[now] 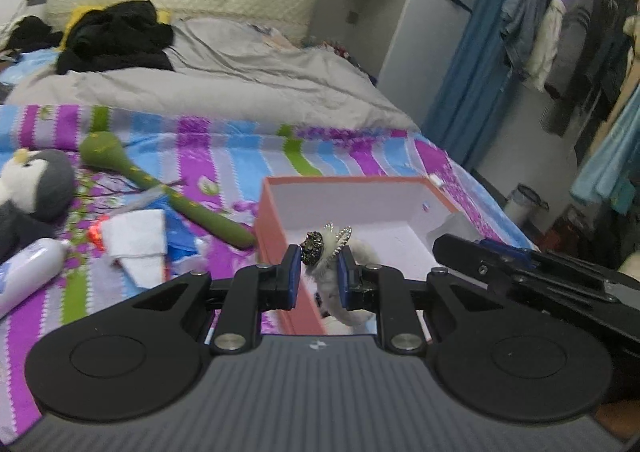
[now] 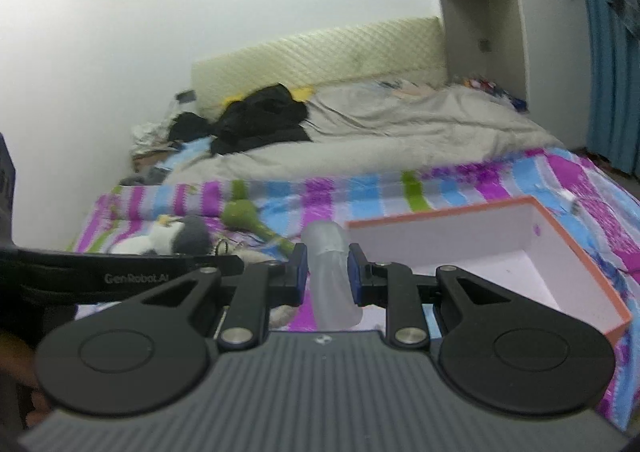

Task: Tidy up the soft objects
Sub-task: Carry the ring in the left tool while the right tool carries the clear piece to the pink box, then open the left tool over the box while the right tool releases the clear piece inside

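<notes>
My left tongs [image 1: 319,276] grip a white furry toy [image 1: 332,272] over the box [image 1: 276,236] at the bed's foot edge; right tongs [image 2: 328,276] clamp a frosted soft tube [image 2: 332,280] nr it. Box looks empty; penguin plush [image 1: 36,183], green toy [image 1: 132,167] etc. left.

Black tongs [image 1: 319,272] with blue pads, 2 round discs, silver screws, grey ribbed body.
</notes>
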